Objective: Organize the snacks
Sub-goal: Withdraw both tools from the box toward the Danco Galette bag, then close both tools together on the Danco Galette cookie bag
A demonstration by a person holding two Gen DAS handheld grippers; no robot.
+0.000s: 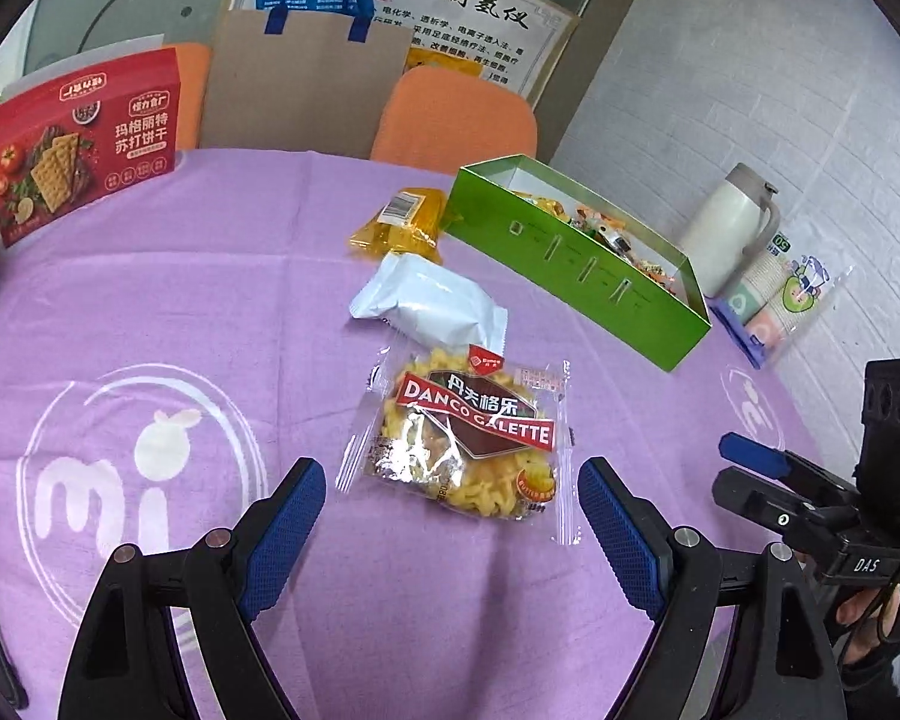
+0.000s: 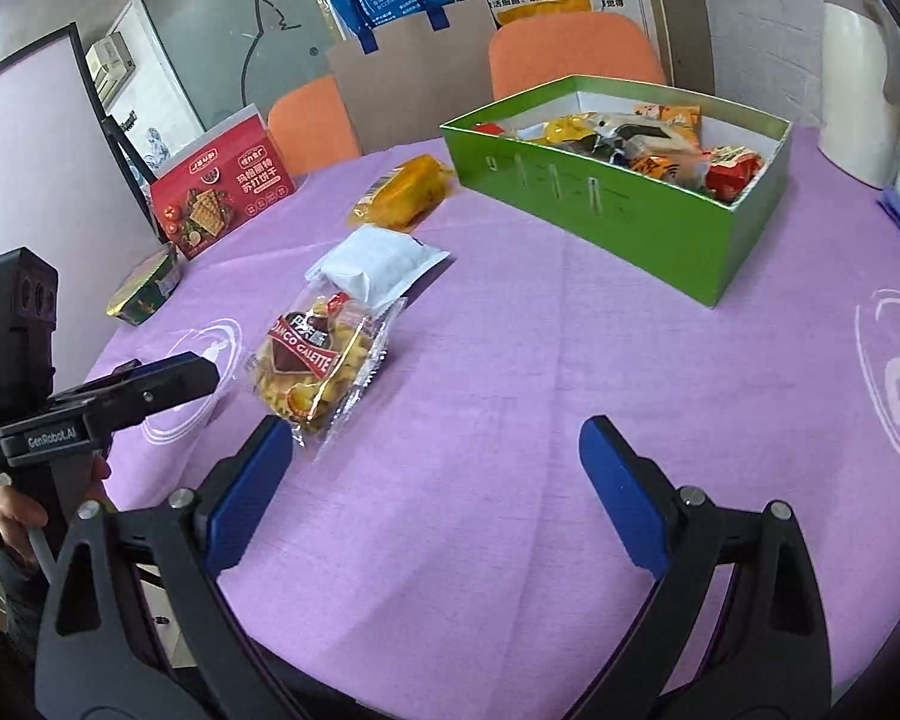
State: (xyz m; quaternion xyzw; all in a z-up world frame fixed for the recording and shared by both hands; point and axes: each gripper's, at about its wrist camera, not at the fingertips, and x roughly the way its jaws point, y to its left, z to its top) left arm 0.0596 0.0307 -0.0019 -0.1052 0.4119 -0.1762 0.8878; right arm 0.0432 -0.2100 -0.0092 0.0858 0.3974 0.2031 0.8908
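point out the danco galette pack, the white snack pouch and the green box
danco galette pack [image 1: 465,429], left wrist view, on its red label band
white snack pouch [image 1: 429,300], left wrist view, middle of the wrapper
green box [image 2: 588,192], right wrist view, on its slotted front wall

I see the clear Danco Galette packet [image 1: 459,441] lying flat; white packet [image 1: 429,300], yellow packet [image 1: 399,222], green box [image 1: 576,261] toward 12–1 o'clock.
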